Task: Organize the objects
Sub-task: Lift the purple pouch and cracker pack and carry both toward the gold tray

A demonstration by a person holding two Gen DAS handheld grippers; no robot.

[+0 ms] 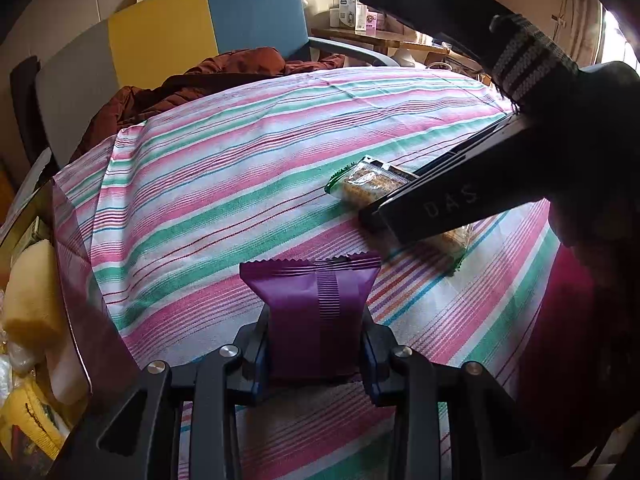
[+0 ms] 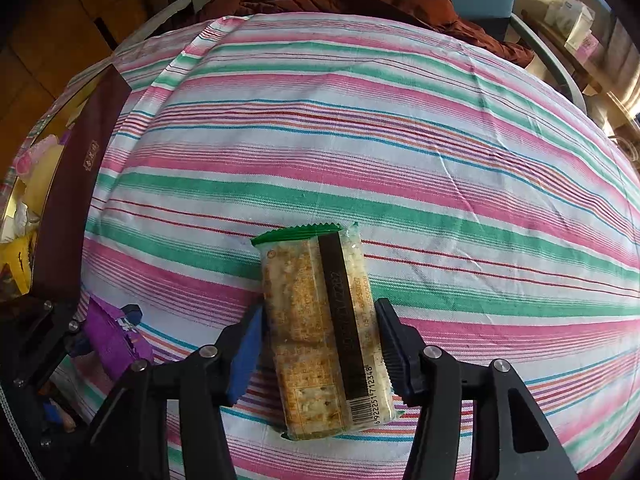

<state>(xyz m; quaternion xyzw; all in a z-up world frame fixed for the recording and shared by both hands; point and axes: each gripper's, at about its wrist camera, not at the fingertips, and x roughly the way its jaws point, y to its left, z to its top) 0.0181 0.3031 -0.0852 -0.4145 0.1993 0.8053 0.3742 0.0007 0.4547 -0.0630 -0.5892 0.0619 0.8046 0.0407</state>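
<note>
A: Gripping a purple snack packet [image 1: 316, 312], the left gripper [image 1: 316, 354] has its fingers pressed against both sides of the wrapper, just above a striped tablecloth [image 1: 224, 184]. What could go wrong on that side?

B: The wrapper looks slick and soft, so it may crumple or slide out if the squeeze is uneven. A maroon box [image 2: 76, 184] sits open at the table's left edge, with yellow and pale packets inside.

A: And to the right?

B: The right gripper [image 2: 320, 344] straddles a clear cracker packet [image 2: 320, 328] with a green sealed end, lying flat on the cloth. Its fingers stand apart, one either side, near the packet but not clamped. Closing off-centre could twist the packet or snag the loose cloth and drag it. The crackers may crack under a hard pinch.

A: The two tools look close.

B: Near enough, in my judgement, to bump if both move at once.

A: The room?

B: A chair [image 1: 208, 28] in grey, yellow and blue stands behind the table, a brown jacket [image 1: 224, 72] heaped on it. Farther right, a wooden shelf [image 1: 372, 36] holds small boxes.
</note>
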